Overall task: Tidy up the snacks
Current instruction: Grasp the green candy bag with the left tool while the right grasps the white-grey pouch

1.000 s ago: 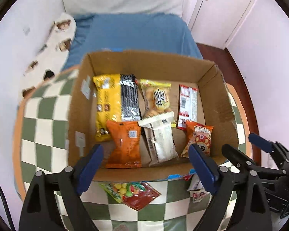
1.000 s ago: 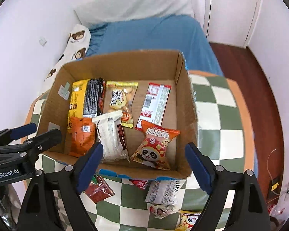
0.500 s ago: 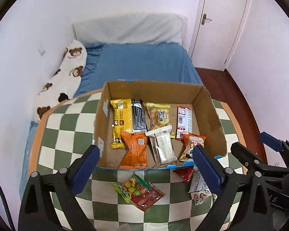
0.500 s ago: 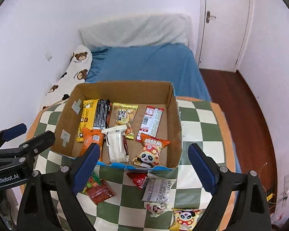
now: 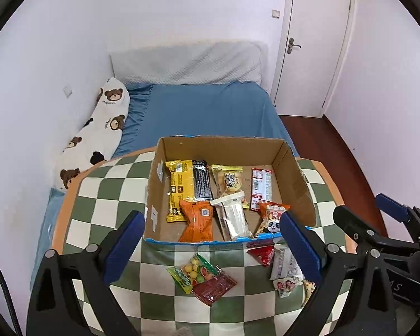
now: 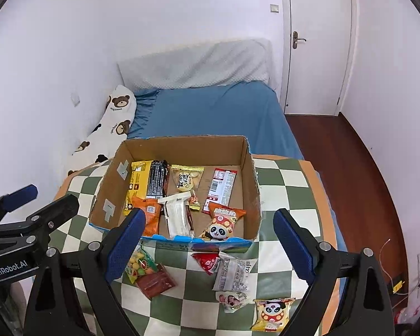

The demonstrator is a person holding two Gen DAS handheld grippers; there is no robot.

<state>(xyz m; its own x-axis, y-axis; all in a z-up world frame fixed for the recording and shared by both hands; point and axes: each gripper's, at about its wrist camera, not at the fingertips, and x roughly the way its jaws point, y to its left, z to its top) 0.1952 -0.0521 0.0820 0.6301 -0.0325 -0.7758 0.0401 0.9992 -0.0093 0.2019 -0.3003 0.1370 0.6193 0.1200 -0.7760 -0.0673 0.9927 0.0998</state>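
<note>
Both jaws spread and empty above the checkered worktop (image 6: 282,176); loose snacks lie in front of the cardboard box (image 6: 249,168).

Left gripper (image 5: 210,249) and right gripper (image 6: 207,246) hold nothing. Candy bag (image 6: 140,266), white wrapper (image 6: 233,273) and panda packet (image 6: 271,315) judged light, crinkly, slippery, crushable: pinch a sealed edge, gently.

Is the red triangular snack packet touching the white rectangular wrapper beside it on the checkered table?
Touching. In the right wrist view the red triangular packet has its right edge tucked against the white wrapper, no tablecloth between them.
</note>
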